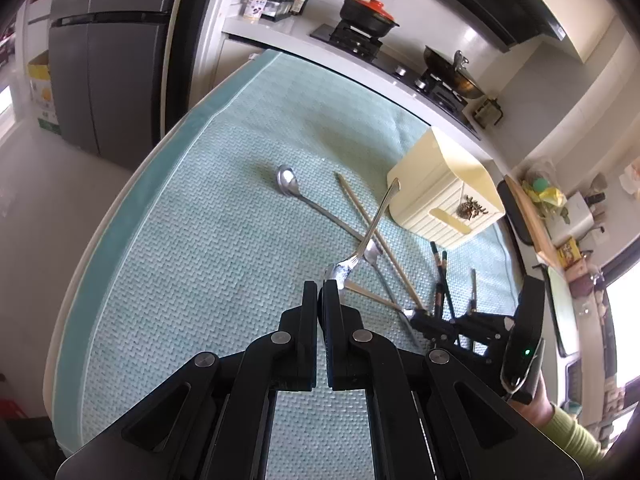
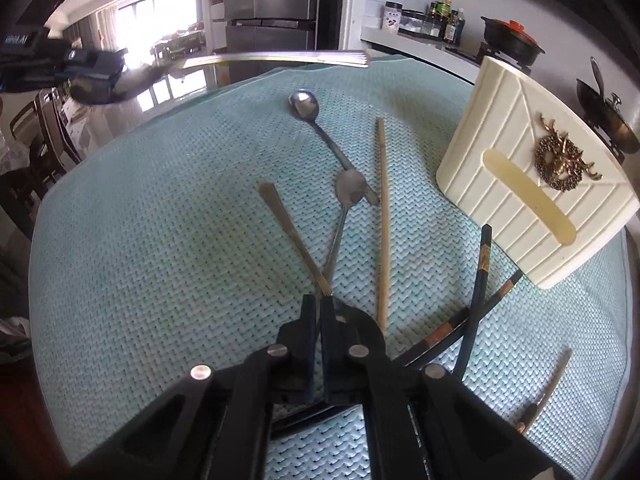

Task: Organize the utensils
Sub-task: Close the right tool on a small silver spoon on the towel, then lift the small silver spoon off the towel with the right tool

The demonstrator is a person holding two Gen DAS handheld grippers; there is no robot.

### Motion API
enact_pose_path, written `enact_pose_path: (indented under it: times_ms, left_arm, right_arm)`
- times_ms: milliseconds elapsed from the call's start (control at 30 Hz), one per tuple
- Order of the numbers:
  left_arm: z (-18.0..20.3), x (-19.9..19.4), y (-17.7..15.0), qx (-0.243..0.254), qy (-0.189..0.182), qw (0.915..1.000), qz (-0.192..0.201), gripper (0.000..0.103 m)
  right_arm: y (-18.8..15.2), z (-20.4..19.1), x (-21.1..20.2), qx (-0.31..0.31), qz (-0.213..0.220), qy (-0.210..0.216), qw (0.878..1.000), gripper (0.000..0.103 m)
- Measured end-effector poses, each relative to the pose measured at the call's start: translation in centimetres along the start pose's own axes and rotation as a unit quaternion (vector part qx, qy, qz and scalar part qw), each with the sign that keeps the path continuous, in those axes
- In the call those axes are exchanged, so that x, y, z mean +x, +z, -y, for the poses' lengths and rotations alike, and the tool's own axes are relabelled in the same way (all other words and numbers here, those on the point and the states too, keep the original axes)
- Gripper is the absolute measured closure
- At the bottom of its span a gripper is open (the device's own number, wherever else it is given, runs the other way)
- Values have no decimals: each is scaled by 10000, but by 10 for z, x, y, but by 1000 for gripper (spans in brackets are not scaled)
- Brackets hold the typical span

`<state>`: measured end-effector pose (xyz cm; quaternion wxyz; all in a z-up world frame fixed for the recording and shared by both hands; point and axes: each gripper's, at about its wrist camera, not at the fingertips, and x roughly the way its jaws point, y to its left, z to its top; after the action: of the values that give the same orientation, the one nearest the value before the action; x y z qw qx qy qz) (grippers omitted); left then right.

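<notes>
Steel glints on the lifted spoon: the left claw is clamped on its bowl end, and the handle points away toward the cream utensil holder standing at the far right of the teal mat. The right claw has its jaws together on the tine end of a brass-toned fork that seems to rest on the mat, crossed over the stem of a small spoon. Just beyond lie a long-handled spoon and a pale wooden chopstick; dark chopsticks sprawl near the holder's base.

To finish this step well, I would judge that the left hand should tip the handle downward over the holder's open top and release only once the handle is inside, since a grip on the slick bowl may let the spoon swing. The right should lift the fork straight up so the spoon beneath is not dragged.

The left wrist view shows the holder's top rim and the right claw low among the cutlery. The right wrist view shows the holder's ribbed front with its slot and brass wreath ornament, and the lifted spoon held well above the counter.
</notes>
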<state>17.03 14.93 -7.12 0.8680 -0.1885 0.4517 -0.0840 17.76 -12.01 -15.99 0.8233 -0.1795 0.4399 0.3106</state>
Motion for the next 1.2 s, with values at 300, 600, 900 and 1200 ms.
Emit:
enact_pose_path:
  times_ms: [300, 600, 900, 1200]
  left_arm:
    - [1, -3, 1, 44, 17, 10000, 26, 103]
    - [2, -4, 1, 29, -30, 10000, 0, 103]
    - [2, -3, 6, 23, -18, 10000, -2, 102]
    - [3, 0, 6, 45, -5, 10000, -25, 102]
  right_arm:
    - [2, -14, -22, -858, -158, -124, 9961, 58]
    - [-5, 10, 7, -1401, -739, 334, 9868, 50]
    - [-7, 14, 6, -1004, -722, 623, 9904, 73]
    - [-14, -1, 0, -1076, -653, 363, 9914, 74]
